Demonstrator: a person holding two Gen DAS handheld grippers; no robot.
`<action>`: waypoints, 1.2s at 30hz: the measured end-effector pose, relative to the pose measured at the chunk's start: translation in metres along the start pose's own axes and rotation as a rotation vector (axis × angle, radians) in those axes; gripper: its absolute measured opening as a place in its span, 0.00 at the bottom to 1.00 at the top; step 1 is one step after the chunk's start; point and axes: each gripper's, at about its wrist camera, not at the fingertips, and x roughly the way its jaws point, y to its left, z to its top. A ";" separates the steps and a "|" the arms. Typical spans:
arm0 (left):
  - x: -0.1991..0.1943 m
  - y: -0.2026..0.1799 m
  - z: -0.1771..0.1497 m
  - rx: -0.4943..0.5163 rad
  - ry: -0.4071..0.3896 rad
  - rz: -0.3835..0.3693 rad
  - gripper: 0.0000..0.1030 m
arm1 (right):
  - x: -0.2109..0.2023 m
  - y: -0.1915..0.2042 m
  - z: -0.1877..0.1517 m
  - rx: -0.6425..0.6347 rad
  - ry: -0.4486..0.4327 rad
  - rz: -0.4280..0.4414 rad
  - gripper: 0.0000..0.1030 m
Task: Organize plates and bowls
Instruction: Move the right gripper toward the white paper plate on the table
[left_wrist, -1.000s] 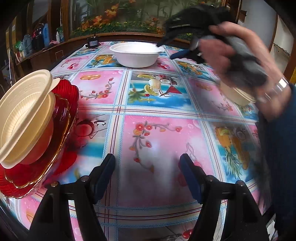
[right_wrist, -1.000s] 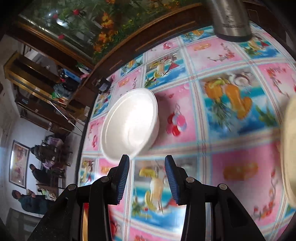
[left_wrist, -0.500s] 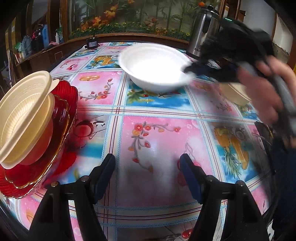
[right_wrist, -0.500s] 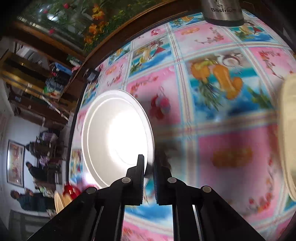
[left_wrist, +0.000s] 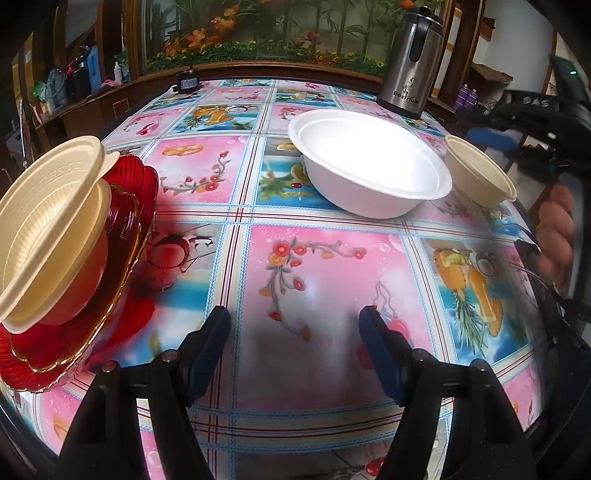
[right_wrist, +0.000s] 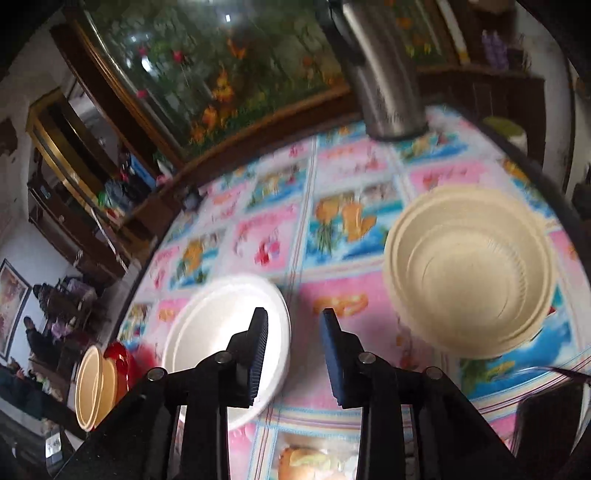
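The worktop (left_wrist: 321, 288) wears a glossy oilcloth of pink and blue picture squares, edged at the far side by a dark wooden rail before a glass case of orange flowers and greenery (left_wrist: 258, 40). A steel thermos jug (left_wrist: 412, 59) stands at the far right corner. In the right wrist view people sit in a room beyond the left edge. The white bowl (left_wrist: 369, 162) rests on the oilcloth right of centre, just beside a cream bowl (left_wrist: 480, 177) near the right edge. At the left, two nested cream bowls (left_wrist: 48, 229) lean tilted on a red glass plate (left_wrist: 125, 229). The left gripper (left_wrist: 295, 347) hangs over bare cloth, jaws wide and empty. The right gripper (right_wrist: 293, 350), in a hand (left_wrist: 556, 229), has just been opening its jaws; they stand partly apart with nothing between, the white bowl behind its left finger
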 end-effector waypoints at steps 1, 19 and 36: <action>0.000 0.000 0.000 -0.001 0.000 0.000 0.69 | -0.005 0.003 0.000 -0.019 -0.024 -0.002 0.31; -0.004 -0.001 -0.001 0.006 -0.021 0.038 0.69 | 0.031 -0.004 -0.018 -0.060 0.197 0.011 0.24; -0.024 -0.024 0.052 0.017 -0.114 -0.028 0.84 | 0.028 -0.010 -0.018 -0.043 0.175 0.003 0.20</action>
